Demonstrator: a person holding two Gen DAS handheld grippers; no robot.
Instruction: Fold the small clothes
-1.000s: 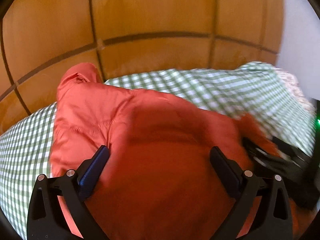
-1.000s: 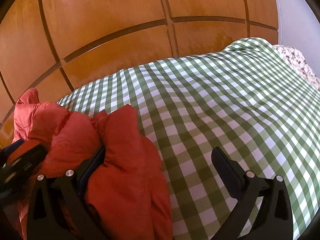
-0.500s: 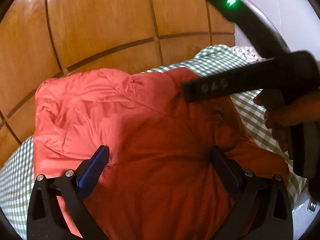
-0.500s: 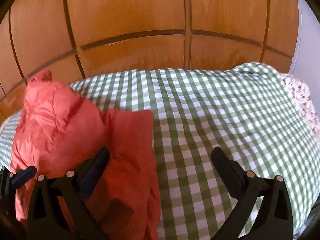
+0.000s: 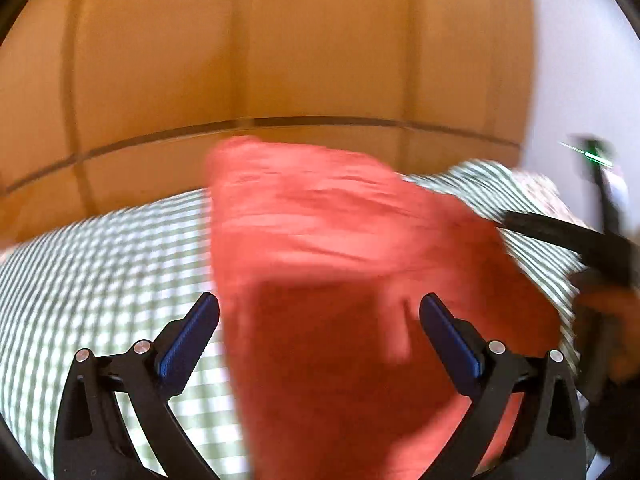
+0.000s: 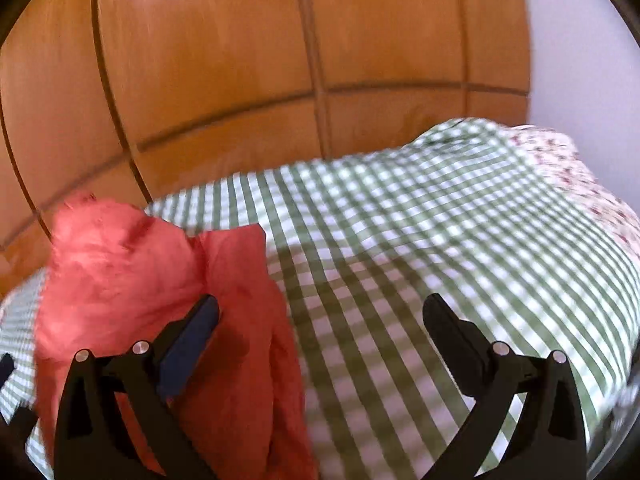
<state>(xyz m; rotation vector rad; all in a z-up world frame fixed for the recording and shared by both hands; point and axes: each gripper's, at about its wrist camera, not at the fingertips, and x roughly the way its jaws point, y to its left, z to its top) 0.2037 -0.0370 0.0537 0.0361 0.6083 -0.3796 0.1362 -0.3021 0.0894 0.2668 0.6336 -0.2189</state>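
1. Left tongs (image 5: 319,312): spread wide, gripping nothing; blue-padded fingers (image 5: 188,338) poised over the near end of the garment, the left one over bare bedcover, the right one over red fabric.
2. Right tongs (image 6: 321,314): likewise spread wide and empty; left finger (image 6: 190,344) over the garment's right edge, right finger over checked cloth. Contact with the fabric below not discernible.
3. Red puffer jacket (image 5: 340,280): lying on the bed, bunched and partly folded, running from the near edge toward the far side; blurred by motion in the left wrist view. In the right wrist view (image 6: 132,288), at the left of the bed, with a folded flap along its right side.
4. Green-and-white checked bedcover (image 6: 420,248): spread under the jacket, bare across the whole right half of the bed.
5. Floral fabric (image 6: 568,168): at the far right corner of the bed, beside the checked cover.
6. Wooden panelled wall (image 6: 280,60): directly behind the bed, divided by dark grooves.
7. Pale wall (image 6: 580,60): to the right of the panelling.
8. Black body of the right tool with a green light (image 5: 598,156), seen at the right margin of the left wrist view, with a blurred hand (image 5: 612,320) below it.
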